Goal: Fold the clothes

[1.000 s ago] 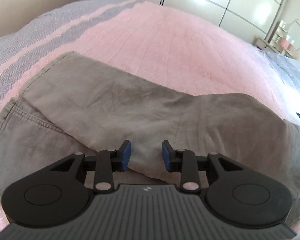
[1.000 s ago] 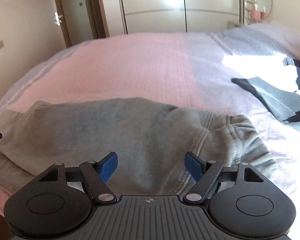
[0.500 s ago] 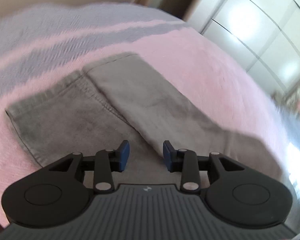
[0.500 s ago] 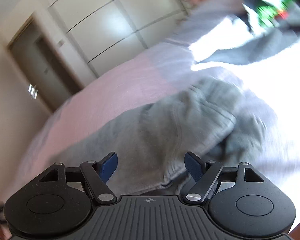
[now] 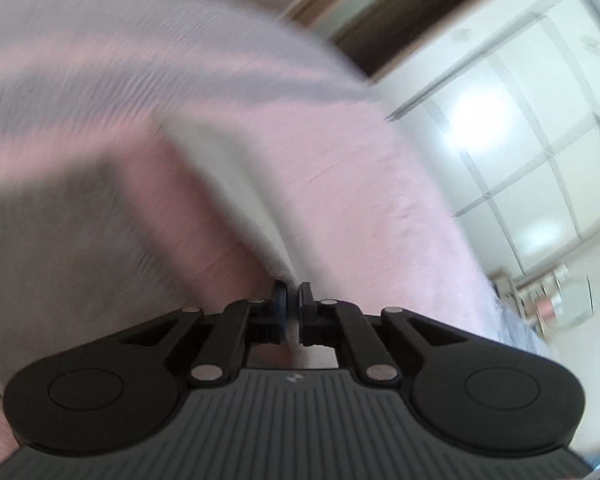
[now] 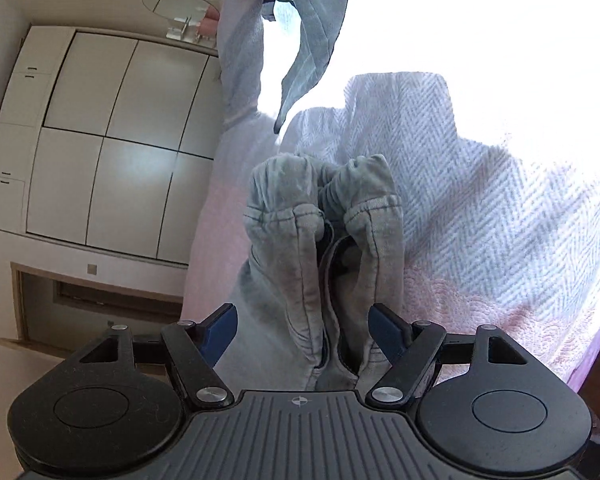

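Pink bed [image 5: 360,184] blurred. Left claw [image 5: 291,300], spread a second ago, now pinching grey trousers [image 5: 236,184] edge; right claw [image 6: 302,330] spread, straddling bunched waistband [image 6: 320,216]. Next fold likely starting.

Pink-grey bedspread [image 5: 340,184], white wardrobe doors [image 6: 112,148], dark doorway [image 5: 412,12], round mirror [image 6: 180,4], strong sunlight.

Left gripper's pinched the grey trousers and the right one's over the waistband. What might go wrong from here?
1. The left gripper appears shut on only a thin edge of the grey cotton trousers; the view is motion-blurred, so that edge may slip out.
2. The right gripper is open around the bunched waistband; closing now may grab uneven layers and skew the fold.
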Motion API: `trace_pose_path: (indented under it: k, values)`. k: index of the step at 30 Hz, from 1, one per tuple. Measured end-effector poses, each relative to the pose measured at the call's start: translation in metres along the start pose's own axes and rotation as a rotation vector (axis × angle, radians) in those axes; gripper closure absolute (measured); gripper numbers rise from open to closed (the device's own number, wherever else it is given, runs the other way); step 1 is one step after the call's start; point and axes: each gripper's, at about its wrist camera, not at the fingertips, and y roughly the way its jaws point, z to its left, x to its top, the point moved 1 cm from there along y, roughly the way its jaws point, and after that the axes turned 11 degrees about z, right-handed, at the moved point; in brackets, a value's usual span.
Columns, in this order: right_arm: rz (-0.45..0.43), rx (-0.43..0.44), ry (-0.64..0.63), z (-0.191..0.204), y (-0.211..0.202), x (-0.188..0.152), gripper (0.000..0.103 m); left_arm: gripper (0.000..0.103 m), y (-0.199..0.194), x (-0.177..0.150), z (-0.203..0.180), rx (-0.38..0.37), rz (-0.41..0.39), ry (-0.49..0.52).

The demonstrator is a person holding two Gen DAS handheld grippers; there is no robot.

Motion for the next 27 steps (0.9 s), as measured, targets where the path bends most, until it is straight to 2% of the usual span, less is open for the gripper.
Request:
trace_pose_path:
  k: [1,3,5,7,8,10,12,13,15,16,17,18,19,22,24,25,27]
  values:
    - [-0.009,0.016,-0.008,0.004,-0.006,0.003,0.027,0.100,-0.013,-0.002,-0.007,0.002,-0.028,0.051]
    - [-0.026,0.030,-0.035,0.010,-0.012,0.006,0.027,0.100,-0.023,-0.014,-0.001,0.029,-0.035,0.081]
    - [-0.029,0.030,-0.058,0.011,-0.011,0.009,0.036,0.098,-0.034,-0.027,0.006,0.057,-0.041,0.110]
    - [-0.010,0.045,-0.052,0.006,-0.006,0.011,0.040,0.096,-0.044,-0.039,0.012,0.084,-0.048,0.140]
    - [0.003,0.046,-0.045,0.004,-0.002,0.013,0.041,0.096,-0.044,-0.046,0.021,0.084,-0.039,0.113]
    - [0.018,0.039,-0.061,0.001,0.009,0.019,0.041,0.096,-0.030,-0.060,0.056,0.047,0.014,-0.051]
    - [0.015,0.007,-0.103,0.003,0.020,0.027,0.041,0.093,-0.022,-0.070,0.077,0.011,0.025,-0.166]
    - [0.010,-0.017,-0.121,0.004,0.026,0.031,0.041,0.091,-0.020,-0.071,0.081,-0.002,0.019,-0.195]
    - [0.014,-0.046,-0.098,-0.002,0.041,0.043,0.051,0.089,-0.014,-0.067,0.082,0.000,0.020,-0.212]
    - [0.021,-0.047,-0.081,-0.005,0.047,0.048,0.059,0.089,-0.011,-0.063,0.082,0.006,0.022,-0.210]
    - [0.027,-0.042,-0.070,-0.006,0.051,0.052,0.073,0.091,-0.010,-0.056,0.080,0.011,0.017,-0.201]
    - [0.033,-0.059,-0.072,-0.004,0.051,0.055,0.081,0.100,-0.013,-0.049,0.077,0.009,0.007,-0.187]
    - [0.038,-0.072,-0.076,-0.001,0.051,0.058,0.085,0.100,-0.017,-0.044,0.073,0.008,-0.009,-0.165]
    - [0.017,0.003,-0.131,0.022,0.027,0.060,0.090,0.100,-0.048,-0.032,0.045,-0.014,-0.085,-0.032]
    - [-0.009,0.055,-0.178,0.030,0.005,0.056,0.090,0.099,-0.072,-0.039,0.039,0.002,-0.139,0.068]
    - [-0.007,0.043,-0.181,0.023,0.000,0.055,0.090,0.098,-0.078,-0.047,0.043,0.022,-0.143,0.093]
    - [0.022,-0.026,-0.147,-0.001,0.001,0.052,0.090,0.097,-0.073,-0.063,0.063,0.049,-0.097,0.054]
